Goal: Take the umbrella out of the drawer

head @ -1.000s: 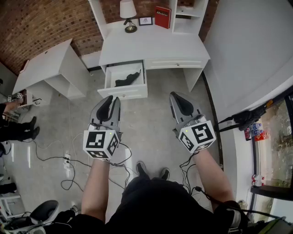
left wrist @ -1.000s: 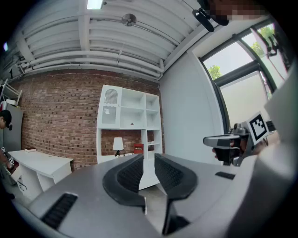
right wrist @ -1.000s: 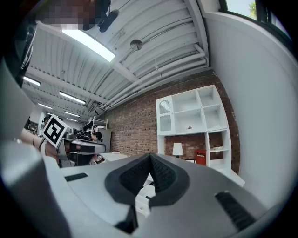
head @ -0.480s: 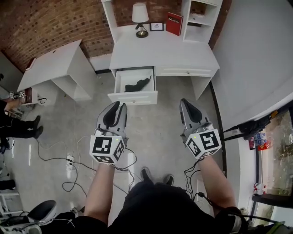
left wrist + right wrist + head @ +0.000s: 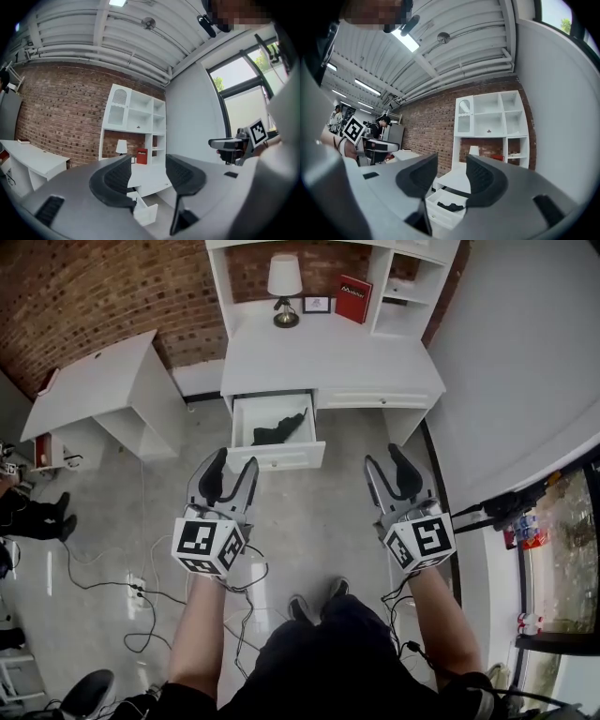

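A black folded umbrella (image 5: 279,429) lies in the pulled-out drawer (image 5: 277,457) of the white desk (image 5: 328,362). The right gripper view shows the umbrella (image 5: 451,206) inside the drawer (image 5: 440,216) too. My left gripper (image 5: 234,465) hovers just short of the drawer front, pointing level at it. Its jaws are opening with nothing between them, as the left gripper view (image 5: 147,176) also shows. My right gripper (image 5: 386,460) is held to the drawer's right, below the desk's edge. Its jaws are opening as well and they hold nothing (image 5: 451,176).
On the desk stand a lamp (image 5: 284,287), a small frame and a red book (image 5: 352,298), with a shelf unit behind. A second white table (image 5: 94,390) stands at the left. Cables (image 5: 141,587) trail over the floor. A white wall runs along the right.
Both grippers were shut and now stand open. Both have moved forward toward the desk, so the drawer sits just ahead of the left gripper.
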Action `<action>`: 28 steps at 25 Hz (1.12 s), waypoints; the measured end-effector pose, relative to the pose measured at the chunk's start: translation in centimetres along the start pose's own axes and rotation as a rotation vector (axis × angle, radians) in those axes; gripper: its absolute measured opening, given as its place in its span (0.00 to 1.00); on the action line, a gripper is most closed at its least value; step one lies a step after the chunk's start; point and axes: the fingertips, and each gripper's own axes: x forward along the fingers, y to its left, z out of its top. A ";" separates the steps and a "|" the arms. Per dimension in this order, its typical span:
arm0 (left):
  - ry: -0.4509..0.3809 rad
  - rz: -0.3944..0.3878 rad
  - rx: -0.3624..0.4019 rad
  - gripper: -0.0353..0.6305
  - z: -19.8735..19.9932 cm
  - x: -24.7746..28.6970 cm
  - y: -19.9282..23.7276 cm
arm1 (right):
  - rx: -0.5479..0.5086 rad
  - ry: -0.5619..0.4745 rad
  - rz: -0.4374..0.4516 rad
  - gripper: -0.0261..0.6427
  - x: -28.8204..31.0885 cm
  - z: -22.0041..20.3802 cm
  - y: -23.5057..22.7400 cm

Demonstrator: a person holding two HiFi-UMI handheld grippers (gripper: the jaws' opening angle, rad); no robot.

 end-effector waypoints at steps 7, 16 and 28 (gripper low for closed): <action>0.020 0.039 -0.012 0.37 -1.0 6.2 1.6 | 0.061 0.000 -0.004 0.26 5.0 -2.1 -4.7; 0.078 0.105 0.026 0.37 -1.8 15.1 3.7 | 0.133 0.006 0.082 0.22 14.3 -4.8 -11.3; 0.306 0.049 0.052 0.37 -10.7 23.0 9.0 | 0.155 0.070 0.070 0.18 20.4 -7.5 -15.2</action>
